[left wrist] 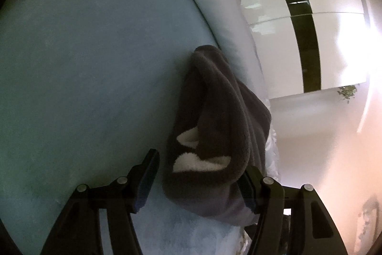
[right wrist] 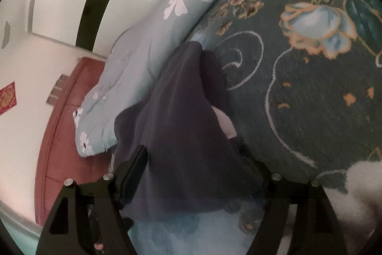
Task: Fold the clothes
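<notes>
- At the bottom of both views, we have both sets of fingers spread wide: the left gripper (left wrist: 198, 181) and the right gripper (right wrist: 203, 171) each straddle the dark garment (left wrist: 219, 116) without clamping it, so we judge both released.
- The garment (right wrist: 186, 126) is a bunched dark grey fleece piece showing a white lining, lying in the lower middle of each frame on the bed (left wrist: 83, 63), its far end against a pale flowered pillow (right wrist: 152, 49).
- We see a risk here: the cloth is heaped in thick folds, so closing now could pinch several layers at once, or only the loose lining, and the lift would drag a lump instead of an edge.
- A second risk: the fleece lies right against the pillow, and a deep grasp could catch the pillow or the bedspread (right wrist: 310, 63) as well.
- The bed looks plain blue in the left view; in the right view the cover is dark teal with blue roses and gold trim.
- Something white and fluffy (right wrist: 363, 183) sits at the lower right of the right view; we cannot tell what.
- Farther off, a red headboard (right wrist: 59, 126) lies at the left, with a glossy white wardrobe (left wrist: 334, 40) with a black stripe beyond.
</notes>
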A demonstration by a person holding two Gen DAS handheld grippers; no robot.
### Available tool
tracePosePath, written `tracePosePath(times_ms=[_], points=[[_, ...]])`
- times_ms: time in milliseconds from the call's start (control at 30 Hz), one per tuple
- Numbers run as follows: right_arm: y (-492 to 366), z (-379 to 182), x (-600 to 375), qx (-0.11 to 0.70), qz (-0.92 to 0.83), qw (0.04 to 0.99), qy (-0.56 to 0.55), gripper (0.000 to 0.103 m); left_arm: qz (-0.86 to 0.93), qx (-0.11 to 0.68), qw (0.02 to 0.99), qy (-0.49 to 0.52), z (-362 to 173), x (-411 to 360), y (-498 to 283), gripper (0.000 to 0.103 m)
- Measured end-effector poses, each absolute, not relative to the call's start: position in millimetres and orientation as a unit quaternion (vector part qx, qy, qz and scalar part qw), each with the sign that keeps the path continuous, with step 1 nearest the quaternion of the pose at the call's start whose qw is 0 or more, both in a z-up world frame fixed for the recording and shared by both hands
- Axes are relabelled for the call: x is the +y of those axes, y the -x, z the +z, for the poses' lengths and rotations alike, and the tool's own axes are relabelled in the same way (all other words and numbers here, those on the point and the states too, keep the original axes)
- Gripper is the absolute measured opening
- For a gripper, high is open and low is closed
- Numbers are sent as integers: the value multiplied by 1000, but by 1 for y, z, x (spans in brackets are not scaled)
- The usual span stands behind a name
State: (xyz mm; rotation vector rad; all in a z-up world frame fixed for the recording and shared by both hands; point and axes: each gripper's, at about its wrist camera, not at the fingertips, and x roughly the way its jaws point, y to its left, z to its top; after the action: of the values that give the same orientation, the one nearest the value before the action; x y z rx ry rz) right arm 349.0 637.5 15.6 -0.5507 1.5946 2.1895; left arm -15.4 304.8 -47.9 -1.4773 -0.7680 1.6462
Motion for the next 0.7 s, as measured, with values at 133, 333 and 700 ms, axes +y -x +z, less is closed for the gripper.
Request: tracePosePath(times_ms=[133,333,700], points=[[-348,19,638,567,778,198,187,65,672,-273,385,571,-33,309,11,36],[-347,28,637,560,781,212,177,36,704,-235,381,552,-9,304,-3,28],[-394,56,583,539,804,171,185,29,707,-224,395,543,4,234,-61,27]])
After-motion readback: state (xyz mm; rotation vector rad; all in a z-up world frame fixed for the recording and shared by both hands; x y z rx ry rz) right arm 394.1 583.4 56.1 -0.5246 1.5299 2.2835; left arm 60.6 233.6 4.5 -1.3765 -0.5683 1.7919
